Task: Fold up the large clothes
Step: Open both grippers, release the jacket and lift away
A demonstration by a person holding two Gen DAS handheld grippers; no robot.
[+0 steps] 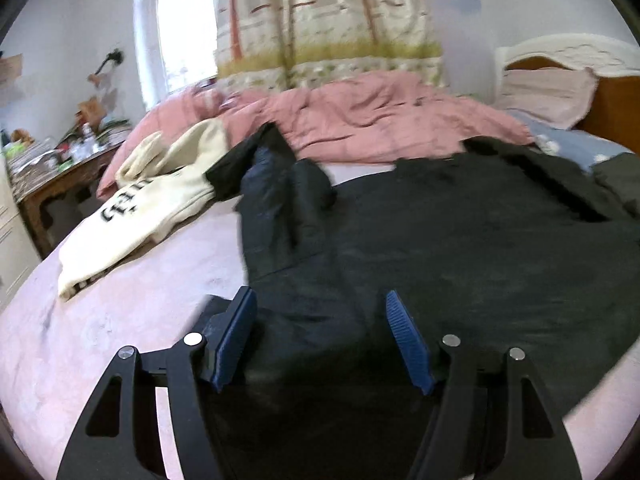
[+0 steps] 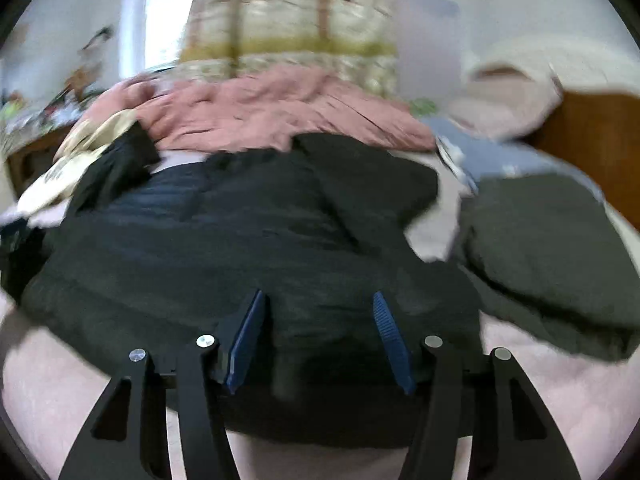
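Hovering with jaws spread and pinching nothing, the left hand-held gripper and right hand-held gripper sit over the near hem of the dark garment, spread on the bed. Judged between folds; next comes closing on an edge. At ten o'clock lies a cream sweatshirt, beyond it the pink duvet
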